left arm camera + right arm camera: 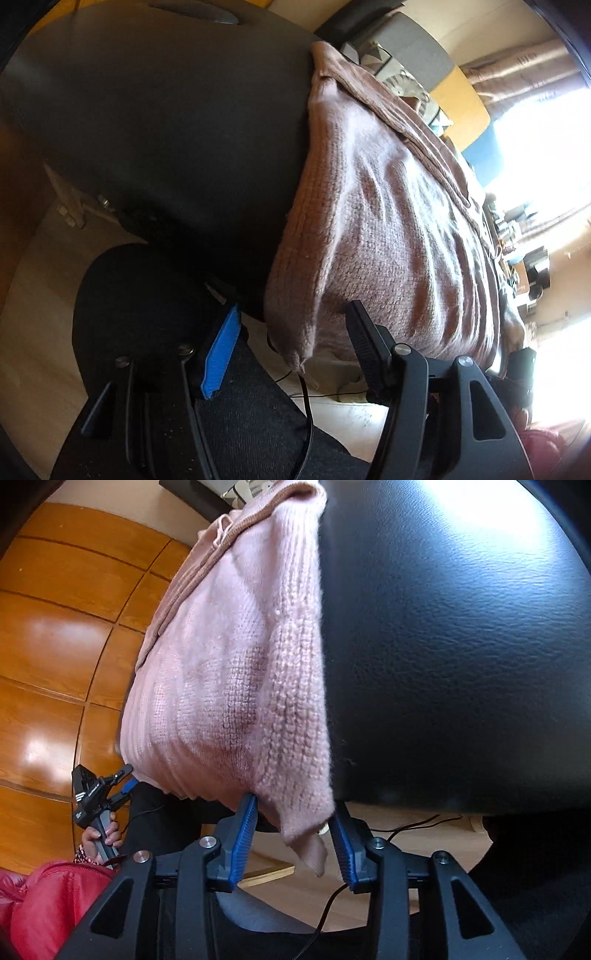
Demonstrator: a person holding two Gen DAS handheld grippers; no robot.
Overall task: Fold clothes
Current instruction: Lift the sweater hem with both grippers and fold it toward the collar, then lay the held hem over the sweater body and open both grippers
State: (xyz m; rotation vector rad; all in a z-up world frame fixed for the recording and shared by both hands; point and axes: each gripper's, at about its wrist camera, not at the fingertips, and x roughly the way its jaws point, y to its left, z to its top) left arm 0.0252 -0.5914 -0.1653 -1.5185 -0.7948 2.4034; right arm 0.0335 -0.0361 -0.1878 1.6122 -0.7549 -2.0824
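A pink knitted sweater (pixel 388 221) lies on a black leather-textured table (pixel 147 129), and its near edge droops over the table's rim. In the left wrist view my left gripper (pixel 291 347) is open, with one hanging corner of the sweater between its fingers. The right wrist view shows the sweater (pixel 229 664) on the same table (pixel 461 664). My right gripper (pixel 295 842) is open there, its blue pads (pixel 243 838) on either side of the other hanging corner. The left gripper (pixel 122 779) also shows at that view's left, held by a hand (pixel 99 838).
Brown wooden panels (pixel 55 646) fill the left of the right wrist view. A red padded sleeve (pixel 55 897) is at the lower left. A black cable (pixel 306 406) runs over the light floor below the table. A sofa with cushions (pixel 406 66) stands beyond the table.
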